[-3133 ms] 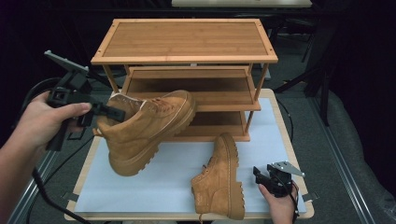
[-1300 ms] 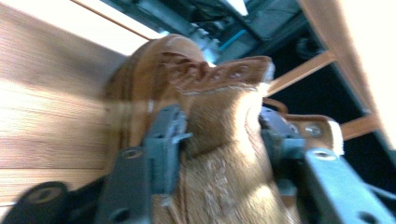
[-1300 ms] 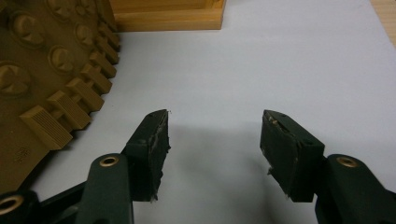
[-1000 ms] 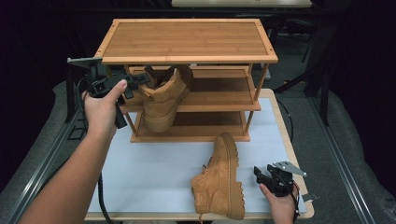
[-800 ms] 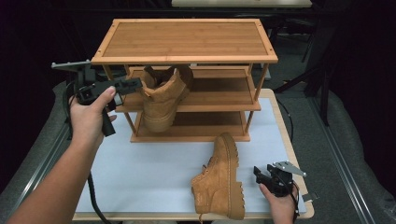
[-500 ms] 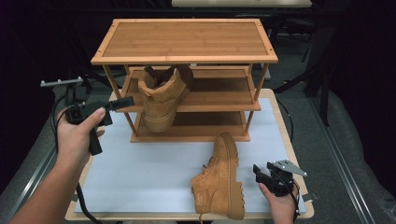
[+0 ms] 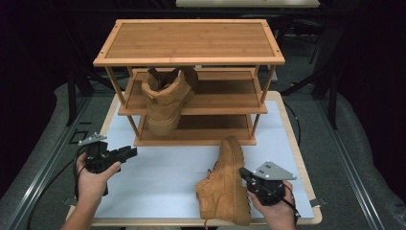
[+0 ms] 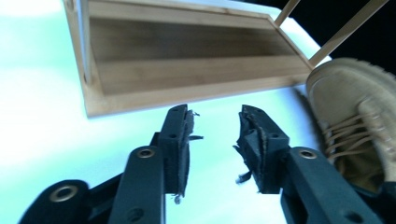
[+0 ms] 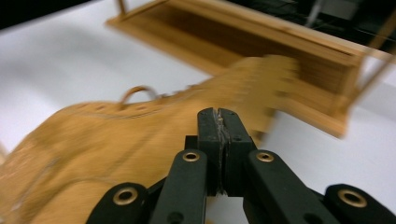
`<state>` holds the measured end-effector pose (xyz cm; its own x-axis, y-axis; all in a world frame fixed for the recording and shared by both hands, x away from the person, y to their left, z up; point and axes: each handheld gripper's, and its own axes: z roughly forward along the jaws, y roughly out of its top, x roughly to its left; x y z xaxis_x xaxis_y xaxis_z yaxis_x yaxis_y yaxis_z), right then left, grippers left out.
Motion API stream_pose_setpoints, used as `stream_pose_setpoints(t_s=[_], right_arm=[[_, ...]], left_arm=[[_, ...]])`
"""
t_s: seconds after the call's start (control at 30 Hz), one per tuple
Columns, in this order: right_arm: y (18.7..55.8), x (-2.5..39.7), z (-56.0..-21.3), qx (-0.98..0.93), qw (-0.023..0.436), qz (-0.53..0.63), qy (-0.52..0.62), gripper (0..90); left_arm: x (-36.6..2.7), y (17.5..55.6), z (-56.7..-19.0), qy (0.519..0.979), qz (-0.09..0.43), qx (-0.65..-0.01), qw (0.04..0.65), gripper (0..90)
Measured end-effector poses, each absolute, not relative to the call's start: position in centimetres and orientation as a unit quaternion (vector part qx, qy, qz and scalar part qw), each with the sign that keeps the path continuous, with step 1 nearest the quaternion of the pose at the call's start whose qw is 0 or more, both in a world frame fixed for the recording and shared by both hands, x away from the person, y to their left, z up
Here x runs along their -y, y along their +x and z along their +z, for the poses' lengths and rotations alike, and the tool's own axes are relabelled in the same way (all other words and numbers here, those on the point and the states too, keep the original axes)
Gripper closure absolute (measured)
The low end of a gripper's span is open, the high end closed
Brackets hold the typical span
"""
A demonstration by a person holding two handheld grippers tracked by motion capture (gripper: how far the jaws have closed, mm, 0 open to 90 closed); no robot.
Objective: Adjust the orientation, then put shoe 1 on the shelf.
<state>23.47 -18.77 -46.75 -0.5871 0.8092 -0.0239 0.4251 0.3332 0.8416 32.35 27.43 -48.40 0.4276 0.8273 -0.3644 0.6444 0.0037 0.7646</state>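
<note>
White covering spreads over the surface (image 7: 167,177), and a three-tier bamboo shoe rack (image 7: 189,45) stands toward its far edge. One tan boot (image 7: 167,98) sits on the rack's middle shelf near the left end, its toe hanging past the shelf's front edge and its open collar up under the top tier.

Near the front left corner, the left gripper (image 7: 125,152) is held low above the surface in the person's left hand (image 7: 92,179), pointing right. In the left gripper view its jaws stand spread with a clear gap between the frayed pads (image 8: 181,135); nothing lies between them, and they touch nothing. Beyond them are the rack's bottom shelf (image 8: 187,60) and the toe of the second boot (image 8: 355,116).

That second boot (image 7: 225,184) lies near the front edge, right of centre, toe pointing toward the rack. The right gripper (image 7: 245,173) sits just beside its right flank, held in the right hand (image 7: 275,208). In the right gripper view its jaws are pressed together with no gap, gripping nothing; the blurred boot (image 9: 116,144) lies right behind them, and whether the tips touch the leather cannot be told.
</note>
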Motion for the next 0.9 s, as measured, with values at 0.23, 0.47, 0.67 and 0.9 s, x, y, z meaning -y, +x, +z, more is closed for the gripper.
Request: stream_pose_setpoints(t_s=[0.23,0.47,0.67,0.9], right_arm=[[24.3,15.9,-47.9,-0.817,0.235,0.371,0.374,90.0],[24.5,18.0,-47.7,-0.798,0.205,0.403,0.399,90.0],[24.3,22.2,-47.6,-0.762,0.229,0.377,0.474,90.0],[25.4,27.3,-49.6,-0.721,0.150,0.408,0.539,90.0]], left_arm=[[-28.1,31.7,-51.6,0.701,0.121,-0.525,0.467,53.2],[-28.1,31.0,-52.7,0.716,0.127,-0.491,0.479,50.1],[-27.9,30.8,-52.6,0.715,0.145,-0.480,0.488,46.4],[-27.2,30.9,-52.7,0.718,0.139,-0.473,0.492,46.4]])
